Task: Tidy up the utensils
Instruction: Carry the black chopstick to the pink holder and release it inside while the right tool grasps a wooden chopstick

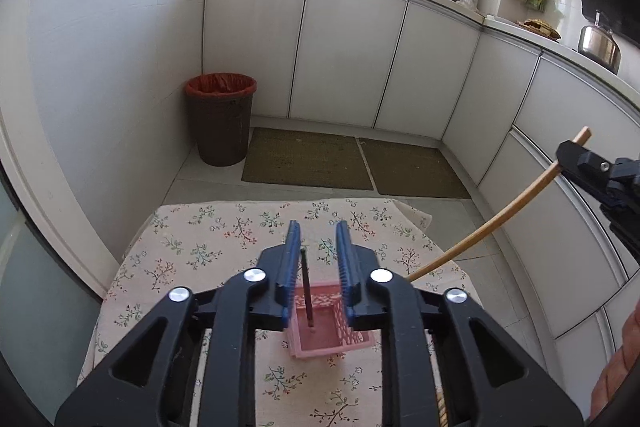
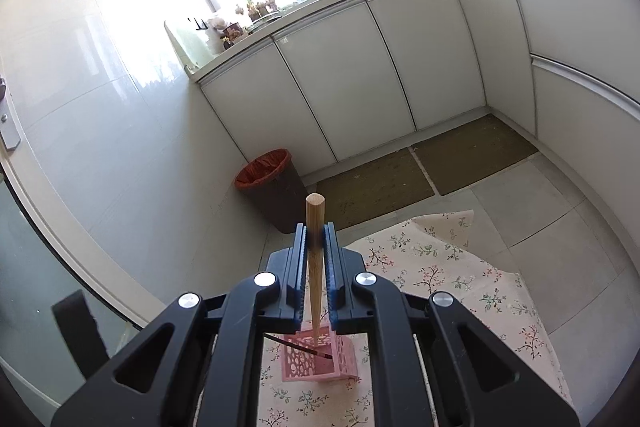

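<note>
A pink perforated basket (image 1: 320, 323) stands on the floral tablecloth (image 1: 208, 251); it also shows in the right wrist view (image 2: 316, 359). A dark chopstick (image 1: 307, 291) stands in it, its upper end between the open fingers of my left gripper (image 1: 318, 239), touching neither visibly. In the right wrist view the dark chopstick (image 2: 298, 347) leans into the basket. My right gripper (image 2: 315, 239) is shut on a light wooden chopstick (image 2: 315, 267), whose lower end points down into the basket. From the left wrist view the right gripper (image 1: 576, 159) holds that stick (image 1: 488, 227) at the right.
A brown bin with a red liner (image 1: 221, 119) stands on the floor by the wall. Two floor mats (image 1: 308, 159) lie before white cabinets (image 1: 340, 51). The counter carries pans, a kettle (image 1: 598, 45) and jars. The table's far edge is near the basket.
</note>
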Demonstrator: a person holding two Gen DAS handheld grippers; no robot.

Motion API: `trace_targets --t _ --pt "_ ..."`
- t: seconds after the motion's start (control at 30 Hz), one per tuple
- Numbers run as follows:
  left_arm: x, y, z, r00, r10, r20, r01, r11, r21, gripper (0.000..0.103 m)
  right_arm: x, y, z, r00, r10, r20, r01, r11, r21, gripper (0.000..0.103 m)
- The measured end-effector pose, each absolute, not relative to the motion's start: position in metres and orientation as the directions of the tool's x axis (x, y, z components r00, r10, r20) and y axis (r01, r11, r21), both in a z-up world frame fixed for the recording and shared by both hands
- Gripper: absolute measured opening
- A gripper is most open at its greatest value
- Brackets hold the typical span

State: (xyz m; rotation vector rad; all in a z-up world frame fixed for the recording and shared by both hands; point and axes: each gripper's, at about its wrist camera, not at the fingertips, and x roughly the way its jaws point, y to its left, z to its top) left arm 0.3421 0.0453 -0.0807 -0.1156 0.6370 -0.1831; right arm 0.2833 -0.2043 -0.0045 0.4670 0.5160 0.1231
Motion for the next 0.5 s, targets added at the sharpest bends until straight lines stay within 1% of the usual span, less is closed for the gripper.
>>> trace_targets --t 0.13,0.27,0.33,0.4,0.47,0.5 --pt "0.334 0.068 -0.064 0.817 -0.197 -0.542 0.09 0.972 -0.216 0.029 0.291 -0.182 -0.012 0.864 0.221 -0.451 -0.015 0.909 0.417 0.009" --pt "0.33 0.085 -0.057 0.829 -0.177 -0.531 0.052 0.969 -0.241 0.032 0.298 -0.166 -0.019 0.863 0.217 -0.457 -0.03 0.924 0.382 0.009" --pt "0.328 0.089 -0.056 0.831 -0.168 -0.531 0.038 0.968 -0.247 0.035 0.303 -0.158 -0.028 0.856 0.22 -0.468 -0.041 0.931 0.364 0.009" --pt "0.328 0.091 -0.057 0.83 -0.152 -0.537 0.02 0.97 -0.243 0.038 0.305 -0.152 -0.036 0.847 0.219 -0.484 -0.047 0.939 0.342 0.012" --pt "0.327 0.091 -0.058 0.828 -0.132 -0.545 0.006 0.974 -0.226 0.04 0.306 -0.148 -0.041 0.838 0.213 -0.502 -0.045 0.944 0.326 0.014" --pt "0.326 0.092 -0.057 0.827 -0.118 -0.549 -0.002 0.977 -0.214 0.041 0.305 -0.147 -0.041 0.837 0.21 -0.505 -0.042 0.945 0.323 0.019"
